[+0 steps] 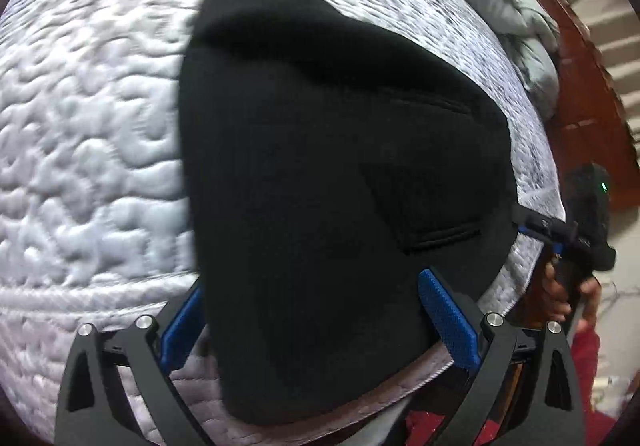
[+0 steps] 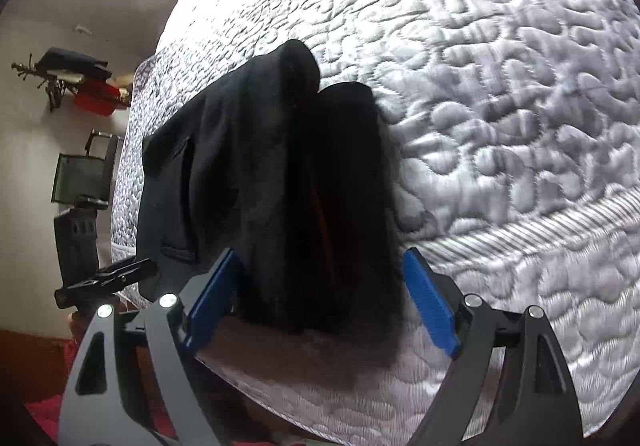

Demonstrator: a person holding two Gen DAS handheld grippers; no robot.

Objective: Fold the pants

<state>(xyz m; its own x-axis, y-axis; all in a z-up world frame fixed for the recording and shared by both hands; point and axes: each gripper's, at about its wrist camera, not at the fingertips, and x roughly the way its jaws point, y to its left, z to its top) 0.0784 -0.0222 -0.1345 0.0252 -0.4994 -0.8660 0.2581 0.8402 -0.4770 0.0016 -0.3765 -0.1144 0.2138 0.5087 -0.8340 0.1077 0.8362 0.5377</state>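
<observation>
Pants: we see the black pants [image 1: 340,186] bunched in a folded heap at the near edge of the quilted mattress [image 1: 88,118], one end hanging over that edge.
Left gripper [image 1: 320,318]: jaws wide apart, cloth between the pads but not pinched.
Right gripper [image 2: 320,306]: jaws wide apart astride the pants, gripping nothing.
Why: we judge both straddle the near end, ready to clamp it for another fold.

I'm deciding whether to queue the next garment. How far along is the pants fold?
Done: the black pants lie doubled in a compact bundle at the edge of the quilted mattress. In hand: nothing; the left gripper and right gripper straddle the cloth with jaws open. Left: perhaps tidying the uneven far end.
</observation>
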